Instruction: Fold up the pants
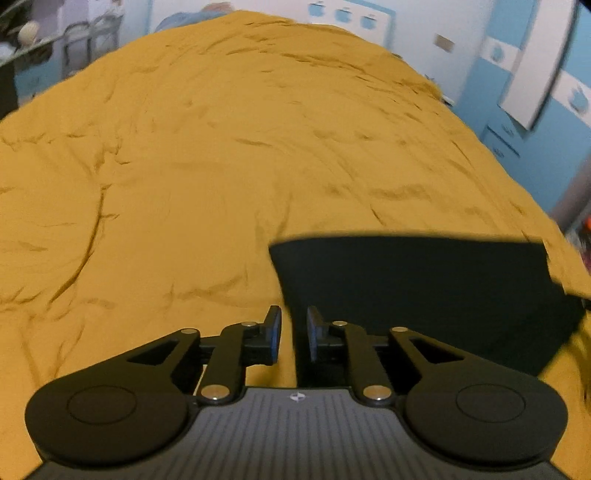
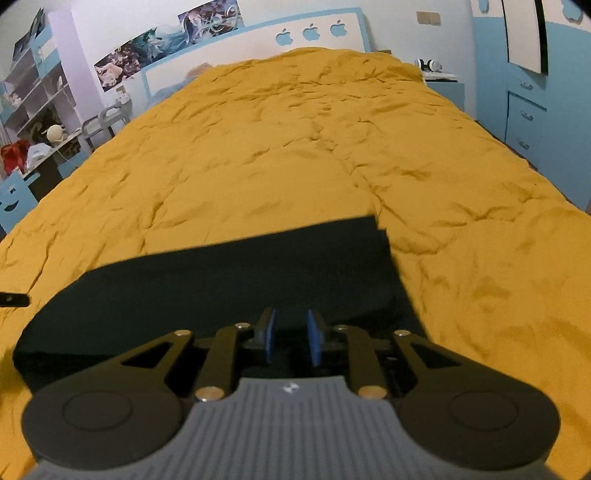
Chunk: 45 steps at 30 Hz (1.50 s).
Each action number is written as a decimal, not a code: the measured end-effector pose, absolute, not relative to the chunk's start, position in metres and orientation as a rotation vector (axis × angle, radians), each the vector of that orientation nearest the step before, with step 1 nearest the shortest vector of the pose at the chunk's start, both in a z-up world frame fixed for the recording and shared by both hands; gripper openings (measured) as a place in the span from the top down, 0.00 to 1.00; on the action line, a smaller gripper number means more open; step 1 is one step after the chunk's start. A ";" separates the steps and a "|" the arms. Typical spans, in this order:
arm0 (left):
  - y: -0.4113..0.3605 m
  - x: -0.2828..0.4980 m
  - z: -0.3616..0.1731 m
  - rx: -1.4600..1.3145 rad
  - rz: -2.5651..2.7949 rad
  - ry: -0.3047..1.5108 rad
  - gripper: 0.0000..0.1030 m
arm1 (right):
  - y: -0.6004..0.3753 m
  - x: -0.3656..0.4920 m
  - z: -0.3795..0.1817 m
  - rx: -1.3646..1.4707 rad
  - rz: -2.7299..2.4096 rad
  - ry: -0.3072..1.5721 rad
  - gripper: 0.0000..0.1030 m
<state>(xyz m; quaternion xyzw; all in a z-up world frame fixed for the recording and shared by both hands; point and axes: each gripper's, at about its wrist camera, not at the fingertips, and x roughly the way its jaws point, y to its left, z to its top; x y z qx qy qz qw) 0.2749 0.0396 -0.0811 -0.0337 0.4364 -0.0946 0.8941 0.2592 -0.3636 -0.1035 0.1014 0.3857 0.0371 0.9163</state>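
The black pants [image 1: 424, 291] lie folded into a flat rectangle on the mustard-yellow bedspread [image 1: 221, 166]. In the left wrist view my left gripper [image 1: 294, 334] is open and empty, hovering at the pants' left edge. In the right wrist view the pants [image 2: 221, 280] spread ahead and to the left on the bedspread [image 2: 295, 147]. My right gripper [image 2: 290, 339] is open and empty, just above the near part of the pants.
A blue and white headboard [image 2: 314, 29] stands at the far end of the bed. Blue drawers [image 2: 524, 118] line the right wall. Shelves and a desk [image 2: 33, 122] stand at the left. A nightstand [image 2: 443, 83] sits beside the bed's far right corner.
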 end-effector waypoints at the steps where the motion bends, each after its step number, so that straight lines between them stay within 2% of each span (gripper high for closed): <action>1: 0.037 0.264 -0.080 -0.040 -0.206 0.902 0.70 | -0.359 0.253 -0.104 0.207 0.076 0.797 0.82; 7: 0.014 0.219 -0.091 0.205 -0.268 0.877 0.44 | -0.343 0.225 -0.113 0.221 0.102 0.842 0.81; 12: -0.004 0.208 -0.109 0.384 -0.244 0.846 0.44 | -0.336 0.215 -0.112 0.217 0.109 0.844 0.80; 13: -0.005 0.208 -0.112 0.391 -0.243 0.844 0.44 | -0.335 0.215 -0.112 0.216 0.108 0.845 0.80; 15: -0.004 0.211 -0.116 0.376 -0.246 0.840 0.52 | -0.332 0.216 -0.112 0.209 0.112 0.844 0.80; 18: -0.002 0.214 -0.114 0.340 -0.272 0.833 0.73 | -0.327 0.215 -0.114 0.197 0.123 0.852 0.80; 20: -0.002 0.214 -0.111 0.335 -0.278 0.828 0.93 | -0.325 0.213 -0.115 0.199 0.129 0.858 0.80; 26: -0.004 0.205 -0.088 0.345 -0.273 0.855 0.95 | -0.322 0.208 -0.115 0.194 0.128 0.867 0.80; 28: -0.001 0.207 -0.097 0.308 -0.257 0.910 0.95 | -0.324 0.207 -0.117 0.196 0.117 0.877 0.80; 33: 0.023 0.215 -0.127 0.084 -0.220 1.024 0.95 | -0.327 0.203 -0.119 0.194 0.111 0.898 0.80; 34: 0.028 0.215 -0.128 0.050 -0.213 1.049 0.98 | -0.328 0.201 -0.119 0.191 0.110 0.901 0.80; 37: 0.045 0.213 -0.119 -0.030 -0.199 1.090 0.98 | -0.332 0.197 -0.116 0.194 0.109 0.895 0.80; 42: 0.068 0.218 -0.083 -0.264 -0.219 0.964 0.92 | -0.330 0.202 -0.105 0.200 0.117 0.833 0.80; 44: 0.067 0.233 -0.081 -0.319 -0.212 0.930 0.76 | -0.327 0.208 -0.105 0.193 0.116 0.829 0.80; 45: 0.064 0.242 -0.083 -0.342 -0.196 0.913 0.72 | -0.325 0.212 -0.105 0.193 0.118 0.827 0.80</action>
